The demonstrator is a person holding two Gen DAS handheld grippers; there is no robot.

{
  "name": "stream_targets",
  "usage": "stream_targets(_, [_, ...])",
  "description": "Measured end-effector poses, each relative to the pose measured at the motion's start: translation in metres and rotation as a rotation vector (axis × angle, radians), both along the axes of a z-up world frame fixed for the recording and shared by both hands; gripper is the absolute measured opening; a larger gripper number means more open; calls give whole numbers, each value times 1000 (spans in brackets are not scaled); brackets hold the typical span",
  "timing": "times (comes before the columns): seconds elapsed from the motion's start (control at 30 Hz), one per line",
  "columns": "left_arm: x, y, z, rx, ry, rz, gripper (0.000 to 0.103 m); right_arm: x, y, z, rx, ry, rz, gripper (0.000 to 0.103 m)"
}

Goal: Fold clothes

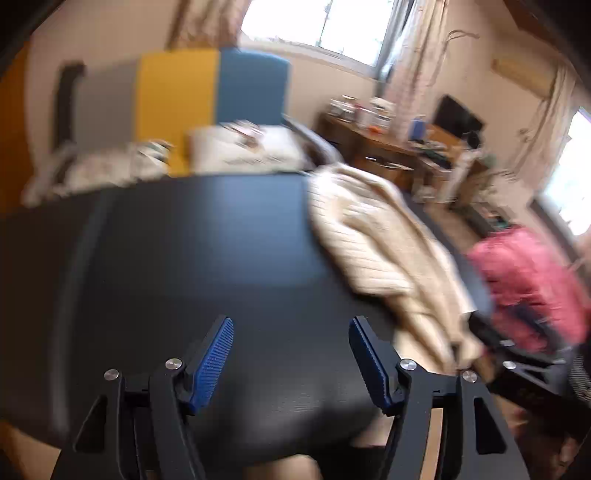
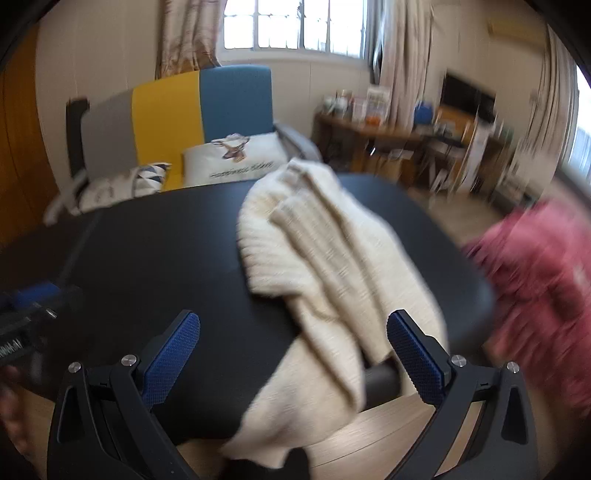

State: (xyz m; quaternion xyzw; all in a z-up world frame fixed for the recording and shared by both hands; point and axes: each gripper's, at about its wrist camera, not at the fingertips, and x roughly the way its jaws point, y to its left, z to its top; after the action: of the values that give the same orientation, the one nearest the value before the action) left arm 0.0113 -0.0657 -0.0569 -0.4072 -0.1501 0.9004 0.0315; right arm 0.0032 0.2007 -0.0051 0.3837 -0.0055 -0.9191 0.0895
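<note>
A: Surface and room?

B: Black table (image 2: 147, 258), matte, rounded edges, on a pale wood floor (image 2: 369, 428). Behind its far edge, a grey, yellow and blue panelled chair back (image 2: 207, 110) with two printed cushions (image 2: 236, 158). Window (image 2: 291, 26) with curtains above. Cluttered wooden desk (image 2: 369, 136) along the right wall. Both views are motion-blurred.

A: The garment?

B: Cream knit sweater (image 2: 325, 258), crumpled, lying from near the table's far edge across its right half to the near edge, where one end hangs over towards the floor. A pink garment (image 2: 546, 280) sits off the table's right edge; what carries it I cannot tell.

A: Right gripper?

B: Right gripper (image 2: 293, 354) is level over the near edge, jaws spread wide, holding nothing. The sweater's hanging part lies between the blue pads (image 2: 173, 354) but apart from both.

A: Left gripper?

B: Left gripper (image 1: 291, 363) is over the near edge at the bare left half of the table, jaws wide apart, empty, sweater off to its right.
</note>
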Motion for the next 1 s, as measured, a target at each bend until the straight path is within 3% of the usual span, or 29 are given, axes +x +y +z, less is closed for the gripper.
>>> stream_targets(0.07, [-15,10,-10,115,-44,-69,66,-6,19,-11,-164,-73,35,103])
stream_targets(0.23, [-46,45,-33,232,-107,-186,66,-5,50,-39,-227,-138,-4,103])
stream_targets(0.43, [-85,63,-73,398,-228,-218,63,-3,87,-72,-301,-215,-51,103])
stream_targets(0.63, [-107,85,-104,418,-308,-251,63,-7,108,-94,-290,-259,-125,103])
stream_targets(0.77, [-111,106,-127,373,-359,-266,63,-8,112,-97,-278,-253,-143,103])
stream_targets(1.0, [-111,123,-134,304,-353,-304,63,-7,119,-102,-261,-255,-157,103])
